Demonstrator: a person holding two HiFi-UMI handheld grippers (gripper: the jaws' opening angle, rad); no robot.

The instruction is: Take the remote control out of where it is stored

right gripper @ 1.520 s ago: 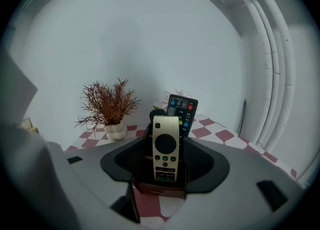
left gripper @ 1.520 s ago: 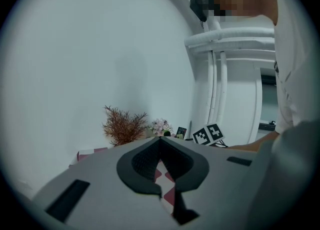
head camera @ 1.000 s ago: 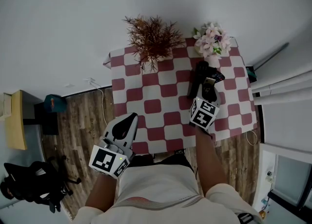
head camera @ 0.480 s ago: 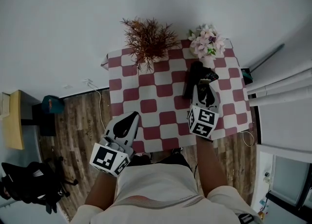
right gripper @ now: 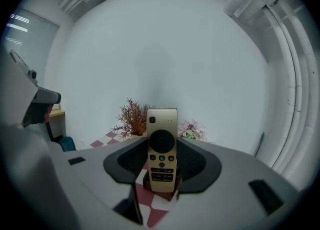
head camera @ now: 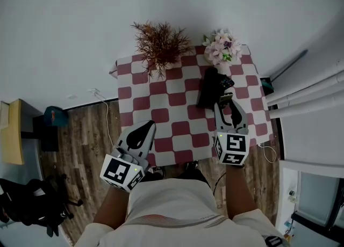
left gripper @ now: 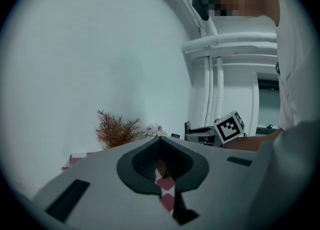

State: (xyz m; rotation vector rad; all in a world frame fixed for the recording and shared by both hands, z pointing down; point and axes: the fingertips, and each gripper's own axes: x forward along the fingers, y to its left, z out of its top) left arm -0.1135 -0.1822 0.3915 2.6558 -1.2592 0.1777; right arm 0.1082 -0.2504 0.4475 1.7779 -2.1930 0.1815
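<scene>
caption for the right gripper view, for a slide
Right gripper holds a slim gold remote control upright between its jaws, brown dried plant and pink flowers behind

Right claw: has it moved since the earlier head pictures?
Yes. The right claw, shut on the remote, has drawn back from the black holder toward the table's near edge.

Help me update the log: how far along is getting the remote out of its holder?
Done: the right gripper grips the gold remote, which looks clear of the black holder. In hand: holding it upright above the checkered table. Remaining: perhaps setting it down; the left gripper is shut, empty.
</scene>
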